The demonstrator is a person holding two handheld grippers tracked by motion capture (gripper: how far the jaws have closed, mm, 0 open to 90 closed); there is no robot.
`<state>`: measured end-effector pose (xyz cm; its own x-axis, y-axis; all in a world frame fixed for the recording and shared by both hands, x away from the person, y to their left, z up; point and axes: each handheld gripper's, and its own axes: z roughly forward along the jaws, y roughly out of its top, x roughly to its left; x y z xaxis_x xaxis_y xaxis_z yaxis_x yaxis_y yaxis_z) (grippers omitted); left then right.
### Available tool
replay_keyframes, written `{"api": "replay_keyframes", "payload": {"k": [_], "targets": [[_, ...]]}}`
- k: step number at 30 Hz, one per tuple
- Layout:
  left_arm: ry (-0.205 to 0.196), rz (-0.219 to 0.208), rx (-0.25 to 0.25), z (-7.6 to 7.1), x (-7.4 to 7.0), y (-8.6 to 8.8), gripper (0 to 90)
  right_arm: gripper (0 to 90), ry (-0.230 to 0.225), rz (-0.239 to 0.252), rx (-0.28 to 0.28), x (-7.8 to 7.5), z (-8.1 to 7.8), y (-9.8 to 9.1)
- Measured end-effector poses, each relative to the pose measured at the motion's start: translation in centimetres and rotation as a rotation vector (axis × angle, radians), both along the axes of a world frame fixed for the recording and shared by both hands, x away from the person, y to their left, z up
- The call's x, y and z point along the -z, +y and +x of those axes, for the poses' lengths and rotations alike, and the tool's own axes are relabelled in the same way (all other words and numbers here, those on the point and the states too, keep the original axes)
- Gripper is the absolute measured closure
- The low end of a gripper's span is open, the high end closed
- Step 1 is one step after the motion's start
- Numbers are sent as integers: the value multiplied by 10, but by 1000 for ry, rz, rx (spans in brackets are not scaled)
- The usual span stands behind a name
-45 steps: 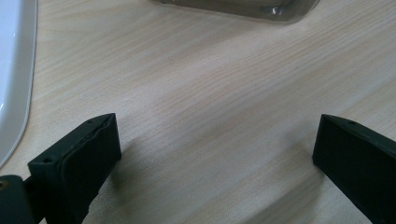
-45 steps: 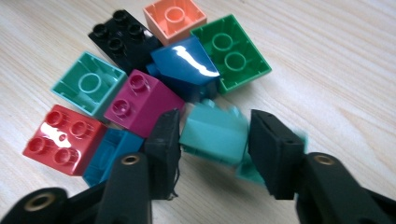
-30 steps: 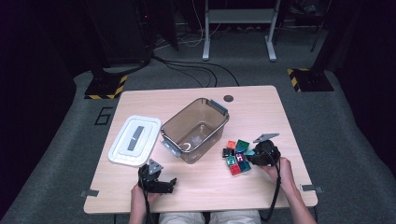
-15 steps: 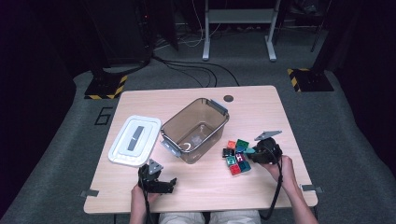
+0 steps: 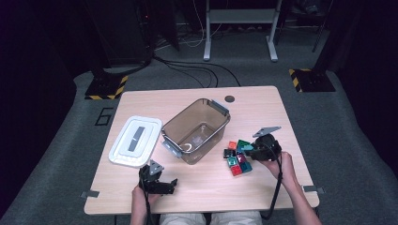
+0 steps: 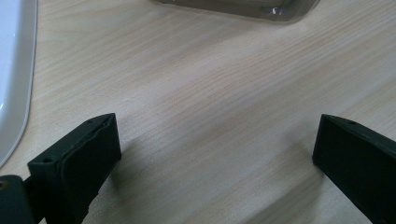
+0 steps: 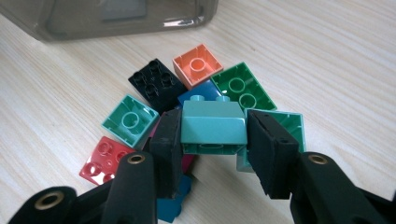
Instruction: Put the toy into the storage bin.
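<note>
A pile of toy bricks point(image 5: 237, 157) lies right of the brown bin point(image 5: 197, 130). In the right gripper view my right gripper point(image 7: 213, 135) is shut on a light teal brick point(image 7: 212, 123), held just above the pile. Around it lie an orange brick point(image 7: 197, 65), a black brick point(image 7: 154, 84), a green brick point(image 7: 240, 88), a turquoise brick point(image 7: 130, 120) and a red brick point(image 7: 102, 158). The high view shows the right gripper point(image 5: 253, 149) at the pile's right side. My left gripper point(image 5: 162, 185) rests near the table's front edge, and it point(image 6: 212, 149) is open over bare wood.
A white lid point(image 5: 136, 140) lies left of the bin, and its edge point(image 6: 14, 84) is in the left gripper view. The bin's clear wall point(image 7: 116, 18) stands just beyond the bricks. A round dark grommet point(image 5: 229, 99) sits at the table's back.
My right gripper has lifted slightly with the light teal brick between its jaws. The left gripper has stayed put.
</note>
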<state>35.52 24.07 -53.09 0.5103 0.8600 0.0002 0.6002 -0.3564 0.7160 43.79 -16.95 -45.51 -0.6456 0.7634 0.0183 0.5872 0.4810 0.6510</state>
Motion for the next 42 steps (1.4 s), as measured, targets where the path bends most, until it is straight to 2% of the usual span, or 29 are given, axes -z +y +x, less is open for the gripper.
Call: {"api": "replay_keyframes", "payload": {"k": [26, 35, 42], "targets": [[-1, -1, -1, 0, 0, 0, 7, 566, -19, -23, -87, -41, 17, 30], [0, -1, 0, 0, 0, 0, 7, 566, -41, -22, -103, -57, 23, 39], [0, 0, 0, 0, 0, 0, 7, 566, -80, -17, -105, -72, 25, 43]]}}
